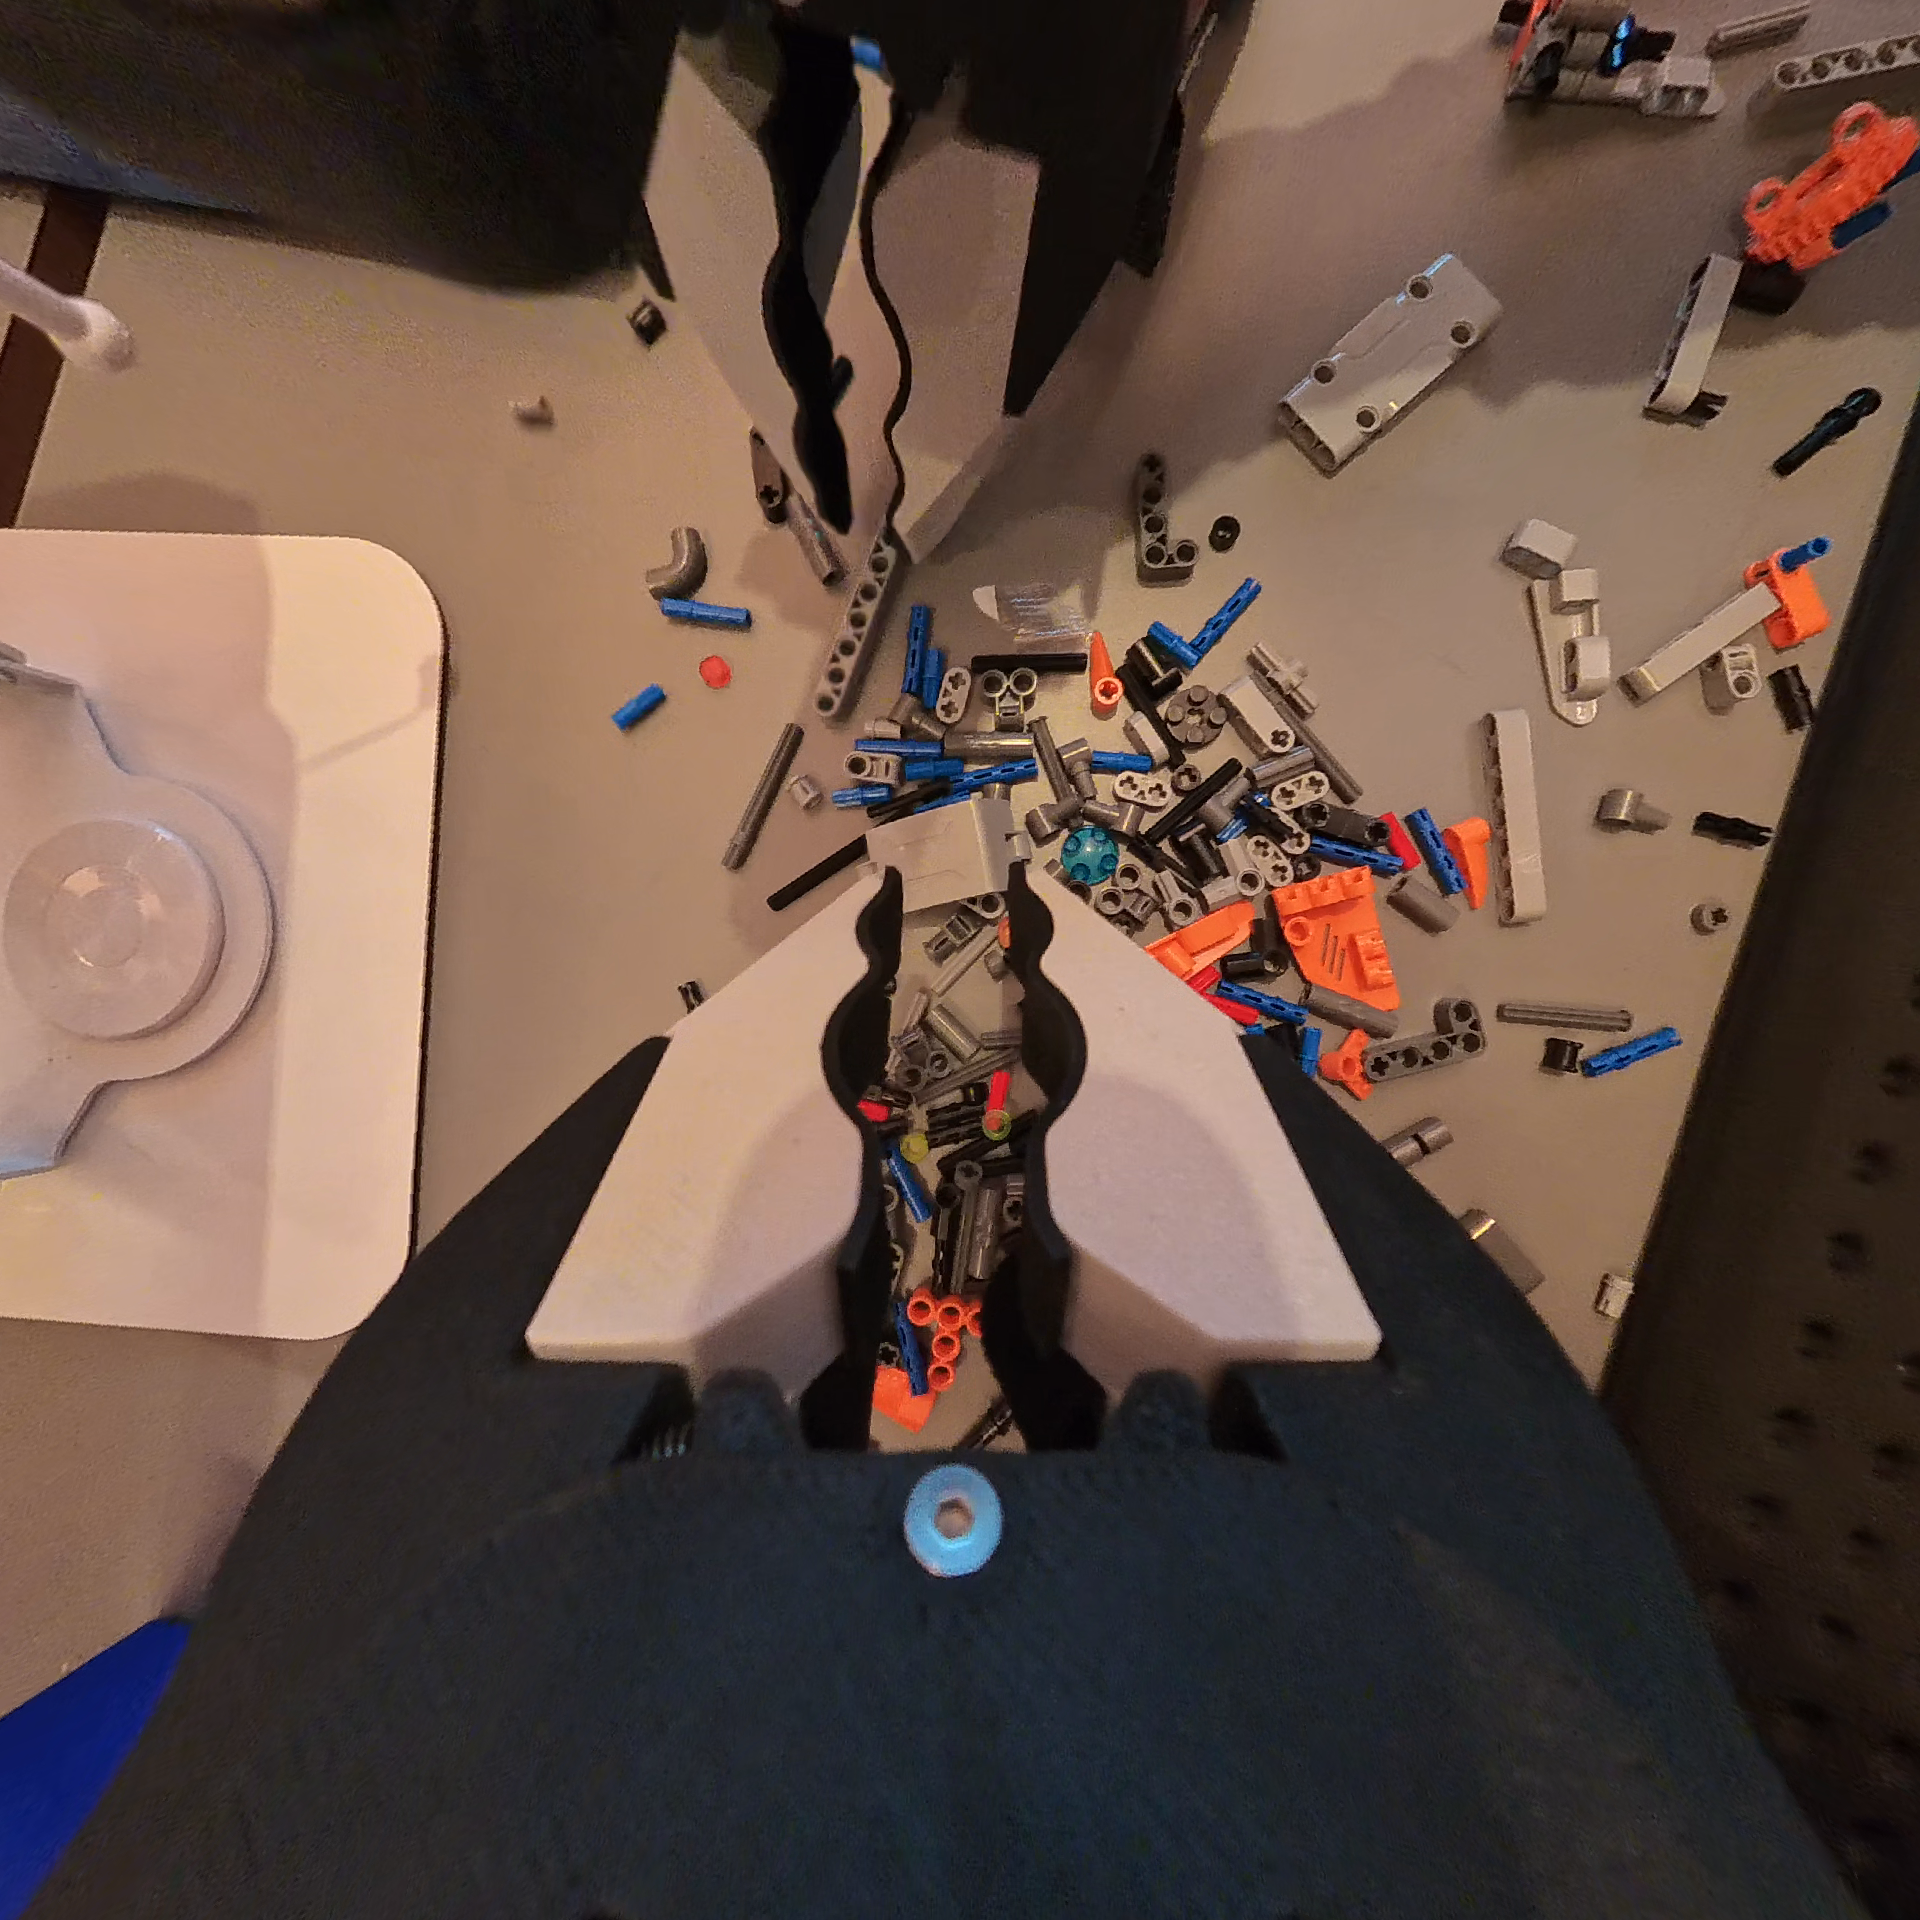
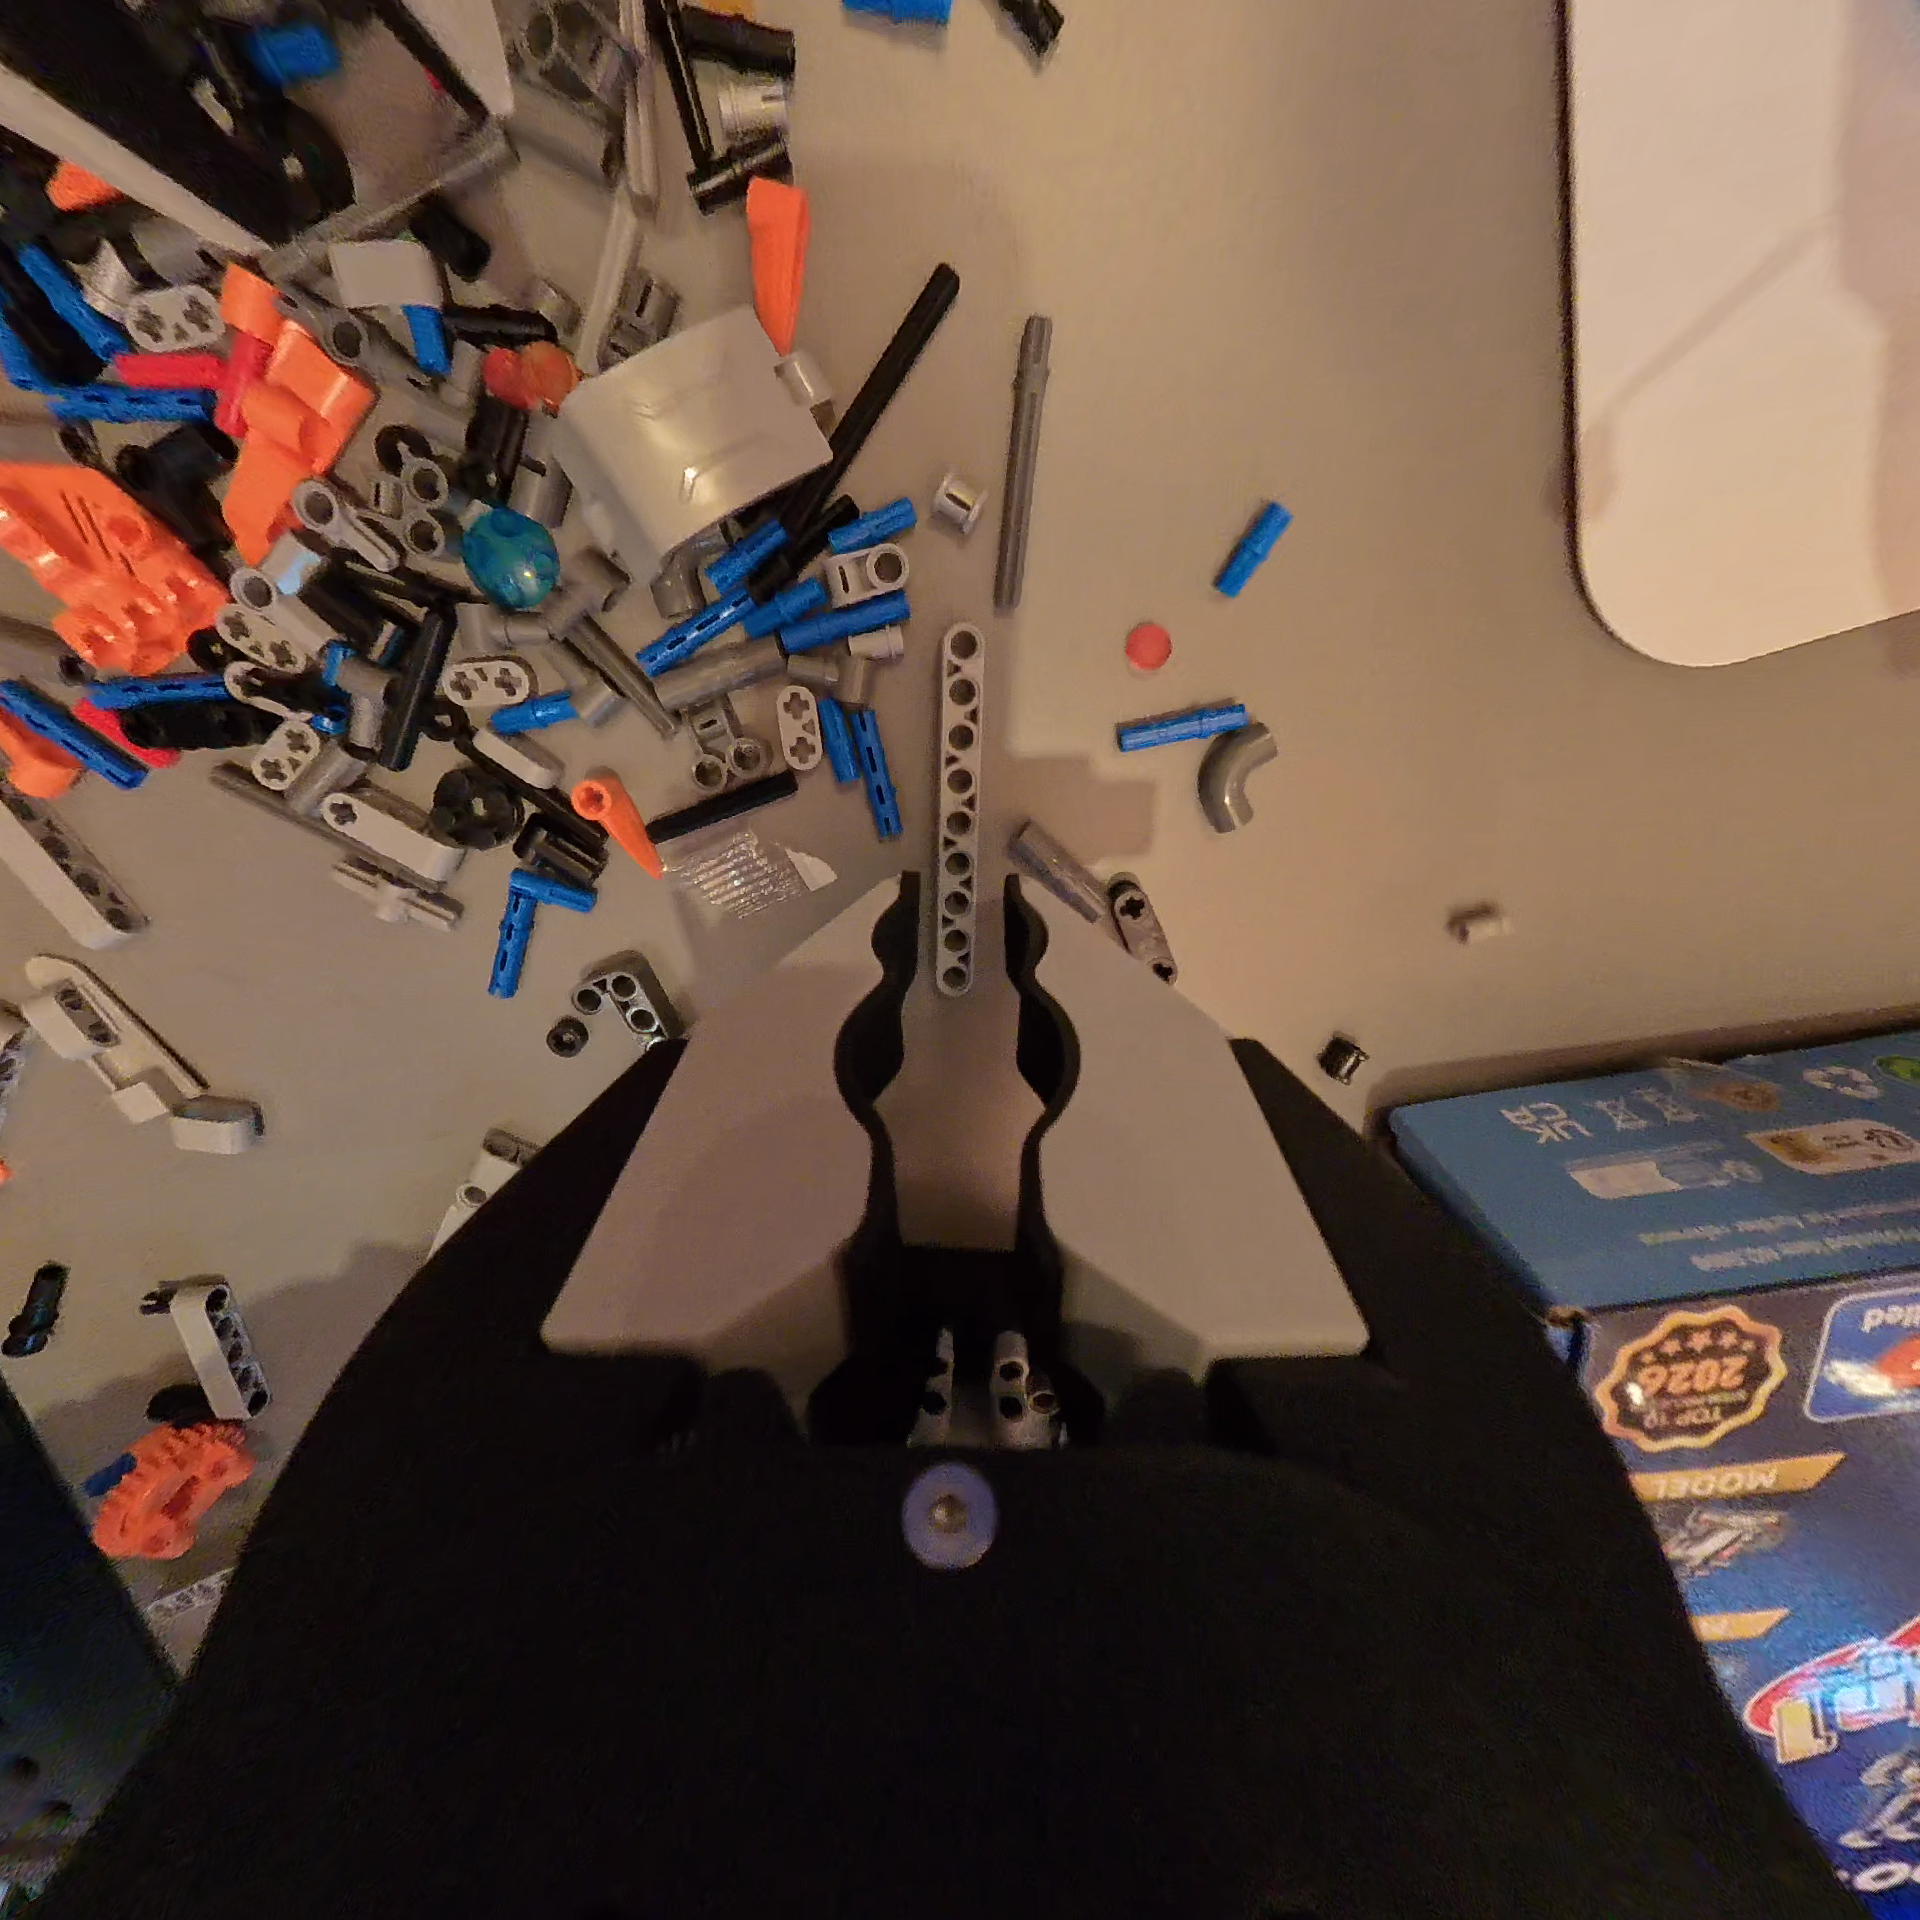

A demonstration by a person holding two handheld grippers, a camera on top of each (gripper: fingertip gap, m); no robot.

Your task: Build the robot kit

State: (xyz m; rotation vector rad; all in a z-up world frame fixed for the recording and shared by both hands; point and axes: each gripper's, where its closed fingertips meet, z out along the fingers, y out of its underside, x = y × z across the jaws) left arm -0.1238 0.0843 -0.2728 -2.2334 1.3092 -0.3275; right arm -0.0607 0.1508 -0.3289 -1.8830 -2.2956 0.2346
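Note:
My left gripper (image 1: 951, 883) is open and hovers over a pile of small blue, grey, black and orange building pieces (image 1: 1143, 810). A light grey curved panel (image 1: 940, 847) lies just beyond its fingertips, and more pieces show between its jaws. My right gripper (image 2: 961, 899) is open, with the near end of a long grey holed beam (image 2: 961, 790) lying between its fingertips on the table. In the left wrist view the right gripper (image 1: 868, 525) reaches in from the top, facing mine, with its tips at the beam (image 1: 857, 623). The curved panel (image 2: 696, 447) rests at the pile's edge.
A white tray (image 1: 343, 935) holding a clear plastic part lies left of the pile; it also shows in the right wrist view (image 2: 1766, 364). A blue printed box (image 2: 1662, 1195) sits beside my right gripper. A black perforated panel (image 1: 1818, 1143) borders the table. Loose pieces and an orange assembly (image 1: 1818, 197) are scattered around. Left tips to right tips: about 11 centimeters.

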